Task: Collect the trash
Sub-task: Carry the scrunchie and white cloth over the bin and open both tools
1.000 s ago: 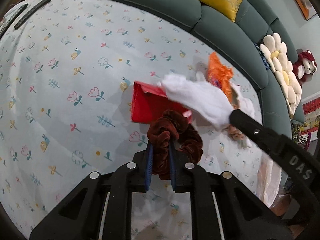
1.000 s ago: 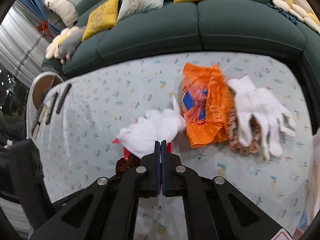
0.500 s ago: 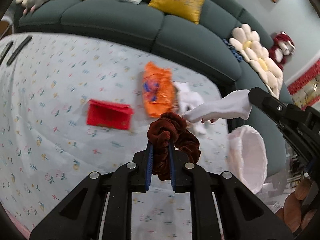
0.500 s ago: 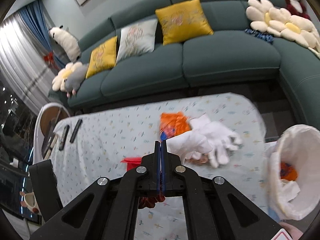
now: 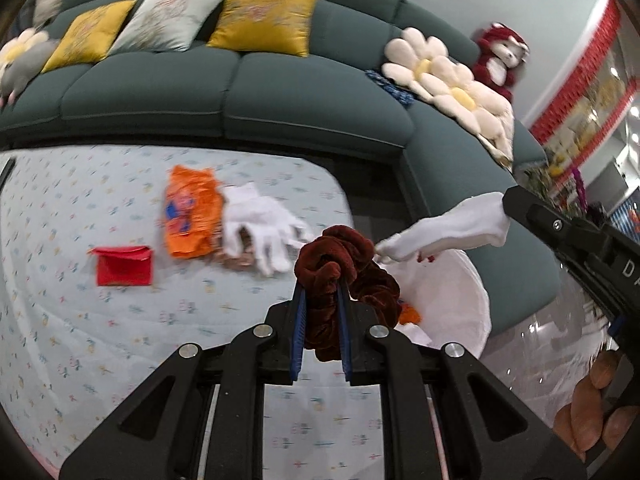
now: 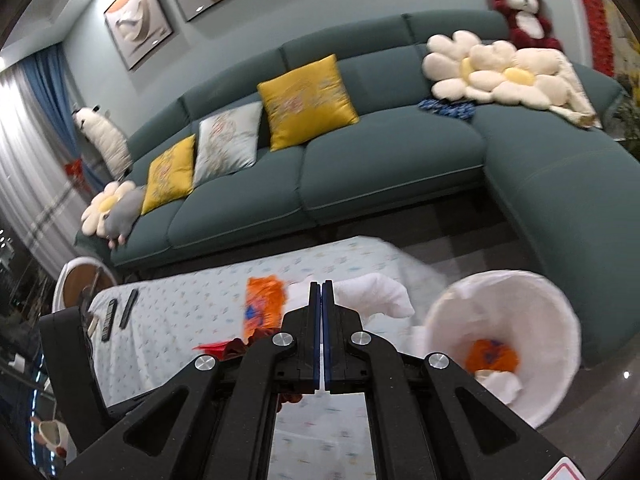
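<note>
Scrunchie (image 5: pixel 344 276) sits clenched in my left tongs (image 5: pixel 320 300), above the bench (image 5: pixel 120 340) edge beside the bin (image 6: pixel 508 340). My right tongs (image 6: pixel 321 292) pinch a white glove (image 5: pixel 452 228) over that bin. On the bench lie another glove (image 5: pixel 260 232), an orange wrapper (image 5: pixel 192 212) and a red packet (image 5: pixel 124 266).

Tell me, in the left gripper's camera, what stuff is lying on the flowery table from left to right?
Red pouch → orange snack bag → white glove.
</note>
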The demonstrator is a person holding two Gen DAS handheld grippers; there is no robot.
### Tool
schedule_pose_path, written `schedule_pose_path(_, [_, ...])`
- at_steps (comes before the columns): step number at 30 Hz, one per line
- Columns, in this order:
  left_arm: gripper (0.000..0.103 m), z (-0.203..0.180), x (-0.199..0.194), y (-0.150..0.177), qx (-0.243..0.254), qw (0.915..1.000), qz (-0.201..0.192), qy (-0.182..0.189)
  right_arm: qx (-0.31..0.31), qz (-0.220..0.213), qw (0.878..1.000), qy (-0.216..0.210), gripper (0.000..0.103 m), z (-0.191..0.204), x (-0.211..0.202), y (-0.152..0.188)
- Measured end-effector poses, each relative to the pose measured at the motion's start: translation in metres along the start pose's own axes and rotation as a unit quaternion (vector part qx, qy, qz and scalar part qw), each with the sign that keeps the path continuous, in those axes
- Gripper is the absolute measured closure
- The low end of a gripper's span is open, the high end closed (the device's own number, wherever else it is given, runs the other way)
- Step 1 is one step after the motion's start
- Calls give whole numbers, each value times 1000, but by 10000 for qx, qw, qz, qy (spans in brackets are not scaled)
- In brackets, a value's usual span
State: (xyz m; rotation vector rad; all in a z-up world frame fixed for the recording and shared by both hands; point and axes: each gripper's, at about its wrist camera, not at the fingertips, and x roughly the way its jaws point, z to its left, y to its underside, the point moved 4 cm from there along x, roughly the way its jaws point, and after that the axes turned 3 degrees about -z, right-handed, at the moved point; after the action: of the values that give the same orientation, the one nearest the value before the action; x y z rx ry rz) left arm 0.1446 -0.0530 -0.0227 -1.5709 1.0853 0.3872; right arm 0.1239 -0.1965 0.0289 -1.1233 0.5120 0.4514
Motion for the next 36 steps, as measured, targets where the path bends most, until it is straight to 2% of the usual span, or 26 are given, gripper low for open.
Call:
schedule_pose_path(10, [89,-76,23,7,572,9980,150,203,310,-226,9983,440,102,-71,-33,-7])
schedule_pose_path(14, [89,-82,31,13,595,9978,204,203,398,-151,9975,570,102,-92,-34,5])
schedule_pose_path(18, [89,-68,42,22,455,9983,363,55,498,45,9966,648,102,-107,-25,25])
schedule_pose_path(23, [89,-68,53,26,575,9971,501,10,634,248,9951,724,101,-119,-13,45])
schedule_pose_path(32, [86,-116,80,27,858,9930,705,412,781,343,9921,914,98,-146,-12,52])
schedule_pose_path(35, [69,-134,85,27,957,9919,681,489,842,346,9910,984,94,-156,-13,51])
schedule_pose_path(36, [56,-138,86,26,975,9919,660,477,865,340,9906,1004,91,-159,-14,51])
